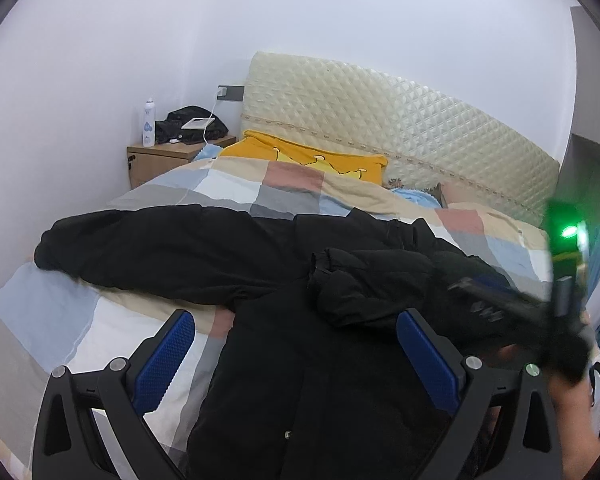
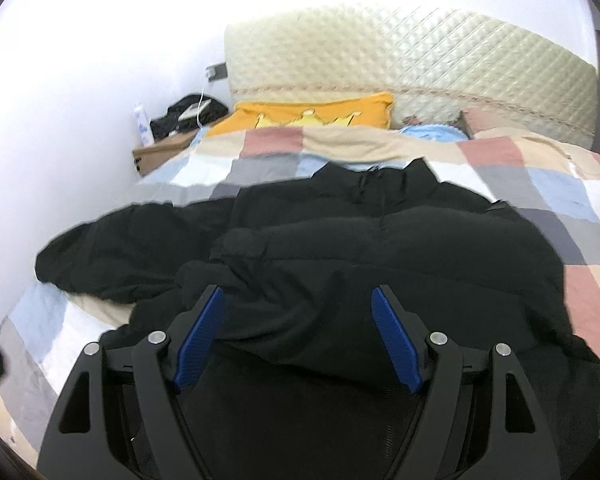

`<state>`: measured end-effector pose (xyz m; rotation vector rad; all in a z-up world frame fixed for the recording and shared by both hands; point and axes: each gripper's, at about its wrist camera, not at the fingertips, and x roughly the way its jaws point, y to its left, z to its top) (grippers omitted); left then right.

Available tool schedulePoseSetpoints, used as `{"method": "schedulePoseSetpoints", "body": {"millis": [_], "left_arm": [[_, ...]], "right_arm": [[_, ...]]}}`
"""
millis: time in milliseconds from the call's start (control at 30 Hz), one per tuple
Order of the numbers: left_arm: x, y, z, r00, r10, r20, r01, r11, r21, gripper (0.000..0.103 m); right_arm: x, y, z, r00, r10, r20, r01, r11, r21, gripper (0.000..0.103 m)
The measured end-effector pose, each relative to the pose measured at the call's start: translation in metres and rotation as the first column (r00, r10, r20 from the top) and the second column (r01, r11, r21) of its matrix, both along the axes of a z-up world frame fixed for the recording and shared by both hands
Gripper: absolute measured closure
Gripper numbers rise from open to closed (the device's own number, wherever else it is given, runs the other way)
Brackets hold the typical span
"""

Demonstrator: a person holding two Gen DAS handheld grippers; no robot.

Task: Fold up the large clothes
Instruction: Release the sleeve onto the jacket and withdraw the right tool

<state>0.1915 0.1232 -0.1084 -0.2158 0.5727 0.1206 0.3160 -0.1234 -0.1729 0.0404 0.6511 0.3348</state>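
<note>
A large black padded jacket lies spread on the checked quilt of a bed. One sleeve stretches out to the left; the other sleeve is folded across the body. My left gripper is open above the jacket's lower left part, its blue pads apart. My right gripper is open and empty over the jacket, near the folded sleeve. It also shows blurred at the right of the left wrist view.
A quilted cream headboard and an orange pillow are at the far end. A wooden nightstand at the far left holds a bottle and a black bag. White walls close in on the left.
</note>
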Motion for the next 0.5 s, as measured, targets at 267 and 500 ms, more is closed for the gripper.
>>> {"method": "schedulePoseSetpoints", "body": {"millis": [267, 500], "left_arm": [[-0.010, -0.013, 0.008, 1.000, -0.009, 0.012, 0.009, 0.999, 0.036, 0.001], [-0.018, -0.022, 0.015, 0.999, -0.020, 0.028, 0.019, 0.999, 0.029, 0.001]], "right_arm": [[-0.040, -0.035, 0.054, 0.996, -0.020, 0.090, 0.019, 1.000, 0.016, 0.026], [-0.075, -0.061, 0.082, 0.988, -0.037, 0.149, 0.031, 0.999, 0.038, 0.024]]}}
